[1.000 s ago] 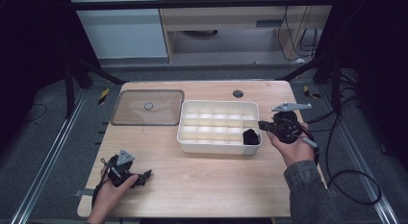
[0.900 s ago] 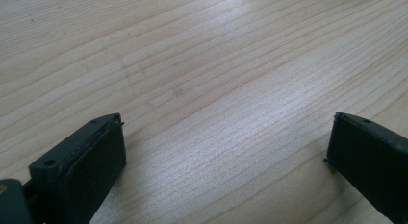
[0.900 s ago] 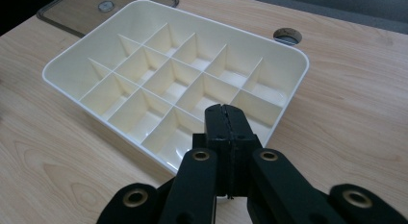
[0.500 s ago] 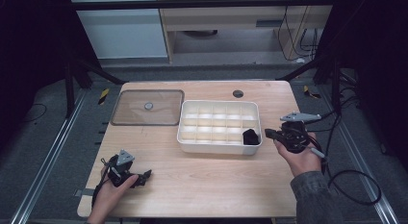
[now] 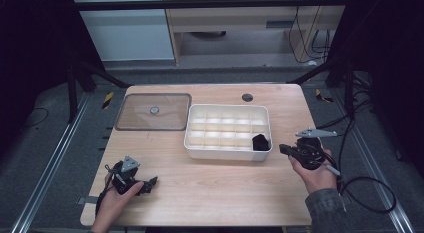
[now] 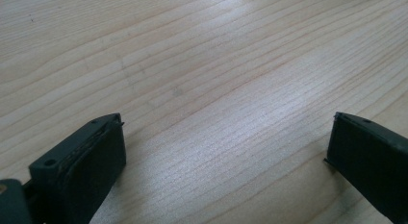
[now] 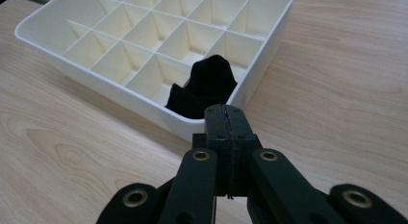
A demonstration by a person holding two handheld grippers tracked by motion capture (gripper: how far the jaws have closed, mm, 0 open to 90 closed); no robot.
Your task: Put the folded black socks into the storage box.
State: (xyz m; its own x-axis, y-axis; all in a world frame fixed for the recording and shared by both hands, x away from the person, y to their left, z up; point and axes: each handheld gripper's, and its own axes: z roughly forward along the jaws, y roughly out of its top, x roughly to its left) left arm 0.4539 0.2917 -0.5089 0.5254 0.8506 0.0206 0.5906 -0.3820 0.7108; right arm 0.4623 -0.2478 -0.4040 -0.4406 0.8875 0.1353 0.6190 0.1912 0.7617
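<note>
Holding your right gripper (image 7: 226, 113) clenched and empty, you have the black cloth (image 7: 207, 87) lying just ahead in the divided tray's (image 7: 43, 27) corner compartment, your left gripper (image 6: 226, 152) spread idle over bare table.

High view: looking forward and down from above the person's side, taking in the whole pale wooden table (image 5: 215, 193).
Left gripper view: skimming close over bare tabletop planks.
Right gripper view: facing the white plastic divided tray (image 7: 86, 60) from nearby.
Shared: tray (image 5: 227, 152) appearing in high and right gripper views.
</note>
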